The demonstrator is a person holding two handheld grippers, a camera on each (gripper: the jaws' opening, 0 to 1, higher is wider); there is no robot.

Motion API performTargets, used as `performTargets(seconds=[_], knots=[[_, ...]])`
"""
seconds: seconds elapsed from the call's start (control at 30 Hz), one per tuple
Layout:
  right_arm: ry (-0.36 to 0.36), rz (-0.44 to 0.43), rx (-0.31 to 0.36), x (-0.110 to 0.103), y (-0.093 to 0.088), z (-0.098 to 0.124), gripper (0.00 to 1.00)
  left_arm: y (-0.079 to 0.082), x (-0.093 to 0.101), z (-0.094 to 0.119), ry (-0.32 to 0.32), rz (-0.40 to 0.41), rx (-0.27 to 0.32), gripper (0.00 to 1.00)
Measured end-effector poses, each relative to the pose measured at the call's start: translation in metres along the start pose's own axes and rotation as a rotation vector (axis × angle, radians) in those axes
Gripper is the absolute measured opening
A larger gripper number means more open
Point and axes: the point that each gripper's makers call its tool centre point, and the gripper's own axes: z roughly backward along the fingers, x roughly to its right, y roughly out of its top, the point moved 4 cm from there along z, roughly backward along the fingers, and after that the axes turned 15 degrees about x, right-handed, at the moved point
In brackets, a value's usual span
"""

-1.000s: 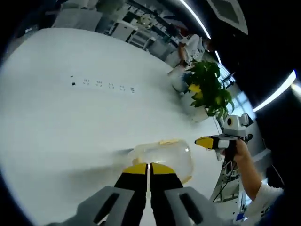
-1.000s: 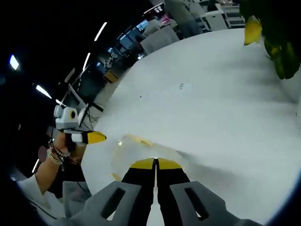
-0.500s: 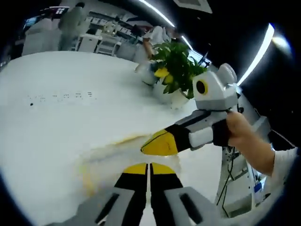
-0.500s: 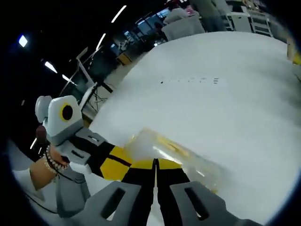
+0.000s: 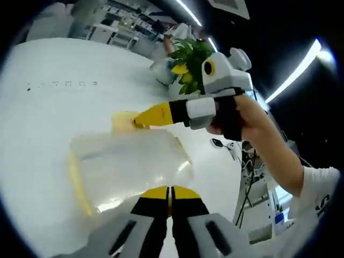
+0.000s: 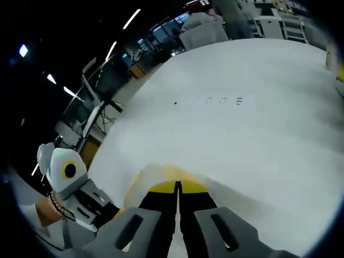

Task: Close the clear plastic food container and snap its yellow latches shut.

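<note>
Resting on white table (image 5: 48,107), clear container (image 5: 126,166), both claws (image 5: 171,192) (image 6: 178,186) closed w/ nothing gripped, plant (image 5: 188,64), dim office bkgd

Each gripper had black jaws tipped in yellow, carried on grey brackets. The left gripper (image 5: 170,192) and right gripper (image 6: 178,186) shared this build. The right gripper's body was white and black. The person wore a white sleeve (image 5: 317,185) and a beaded bracelet (image 6: 56,207).

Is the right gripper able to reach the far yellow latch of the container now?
Probably yes. In the left gripper view the right gripper has its tip at the far latch of the container, and nothing lies between them.
</note>
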Motion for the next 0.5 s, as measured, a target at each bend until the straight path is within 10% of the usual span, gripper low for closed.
performTargets(seconds=[0.5], knots=[[-0.054, 0.002, -0.029, 0.013, -0.006, -0.01, 0.0, -0.008, 0.004, 0.004, -0.013, -0.011, -0.027, 0.0]])
